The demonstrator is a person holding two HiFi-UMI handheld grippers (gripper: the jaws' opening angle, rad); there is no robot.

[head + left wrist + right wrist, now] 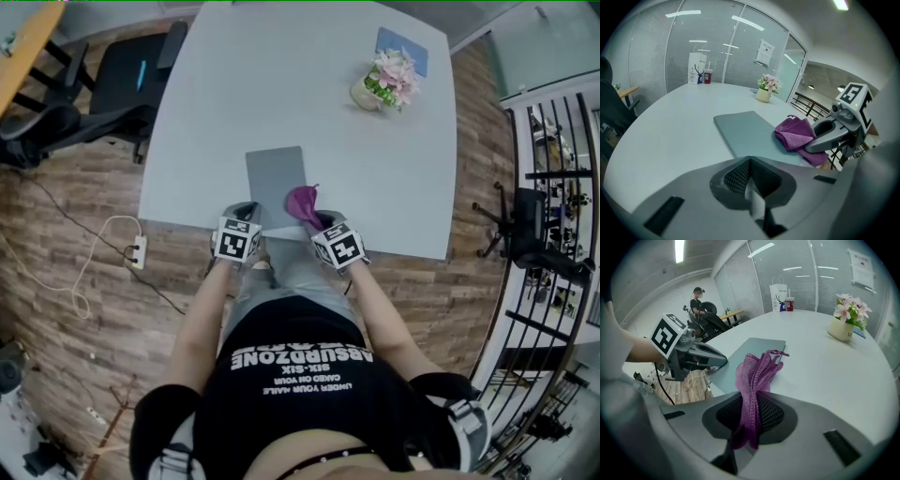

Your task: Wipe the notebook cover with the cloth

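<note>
At the near right corner of the notebook [277, 183], the right claw [751, 416] is clamped tight on a bunched fold of the purple cloth [304, 202]. Most of the fabric stands out beyond the jaws and droops onto the grey cover. The notebook itself lies flat and closed on the white bench [234, 94], its near end right at the bench edge in front of the person. The left claw [750, 176] sits just beside the notebook's near left corner, jaws pressed together with nothing between them. I cannot tell whether it touches the cover. Wiping looks ready to begin rather than far along, since the cloth meets only that one corner. The main risk is the notebook sliding. Nothing visibly pins it down, so a stroke pulled toward the person could drag it over the bench edge, and a push away could skate it toward the flower pot [384, 82] well beyond its far end. The cloth is also held by a narrow pinch, so friction on the cover could tug it loose or leave it wiping with only a thin ridge.
</note>
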